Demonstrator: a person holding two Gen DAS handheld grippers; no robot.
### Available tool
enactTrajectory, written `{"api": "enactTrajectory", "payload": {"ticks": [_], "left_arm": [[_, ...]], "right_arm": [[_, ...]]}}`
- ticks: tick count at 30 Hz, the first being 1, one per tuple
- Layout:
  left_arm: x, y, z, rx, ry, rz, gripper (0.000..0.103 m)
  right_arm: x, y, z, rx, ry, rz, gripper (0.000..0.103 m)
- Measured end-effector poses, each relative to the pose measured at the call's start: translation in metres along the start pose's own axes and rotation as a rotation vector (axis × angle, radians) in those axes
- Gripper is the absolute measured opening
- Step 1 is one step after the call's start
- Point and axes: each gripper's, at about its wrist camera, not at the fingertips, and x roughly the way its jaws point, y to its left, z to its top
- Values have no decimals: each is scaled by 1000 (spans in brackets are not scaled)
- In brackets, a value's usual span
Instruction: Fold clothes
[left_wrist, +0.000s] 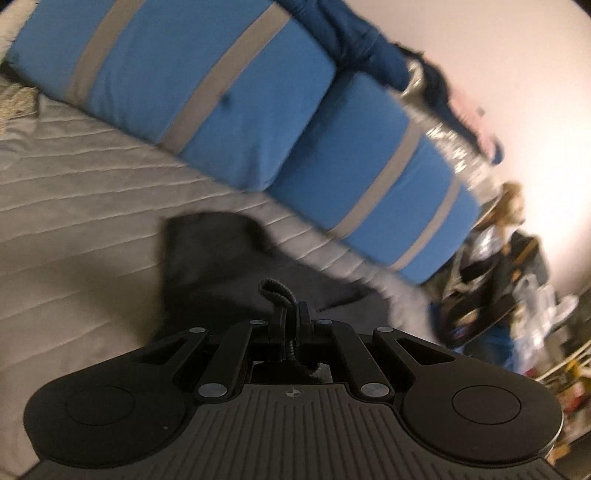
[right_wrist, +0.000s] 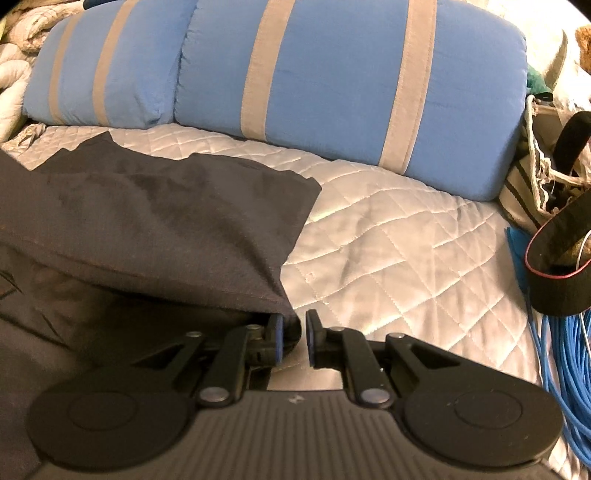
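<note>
On the quilted grey bedspread (right_wrist: 388, 236), in front of two blue pillows with grey stripes (right_wrist: 332, 85), I am working on a dark garment (right_wrist: 155, 221) with a gripper in each hand. My left gripper (left_wrist: 293, 317) is clenching a bunched fold of that dark cloth: the fingers are pressing together with only a thin roll of fabric poking up between them, and the rest of the garment is trailing away over the bedspread toward the pillows, blurred in the left wrist view. My right gripper (right_wrist: 295, 338) is sitting released, its two fingers standing apart with a clear gap showing the quilt between them. The garment's lower corner is hanging right at the left finger of this gripper, draping over and just touching its tip, while the other finger is standing free over the bare quilt. From the right wrist view the cloth is spreading up and to the left, its far edge lying slanted across the bedspread and stopping short of the pillows. At the right side of the bed a coil of blue cable (right_wrist: 561, 350) is lying beside a dark band with a red rim (right_wrist: 554, 258), and a striped bag (right_wrist: 535, 173) is leaning next to the nearer pillow.
</note>
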Motion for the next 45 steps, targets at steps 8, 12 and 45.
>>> {"api": "enactTrajectory", "payload": {"ticks": [8, 12, 45], "left_arm": [[23, 24, -36, 174, 73, 132, 5], [34, 26, -53, 240, 119, 180, 5], [34, 14, -52, 213, 68, 120, 5]], "right_arm": [[1, 0, 0, 5, 7, -7, 24], [-1, 2, -1, -25, 7, -28, 43], [11, -63, 17, 387, 55, 17, 0]]}}
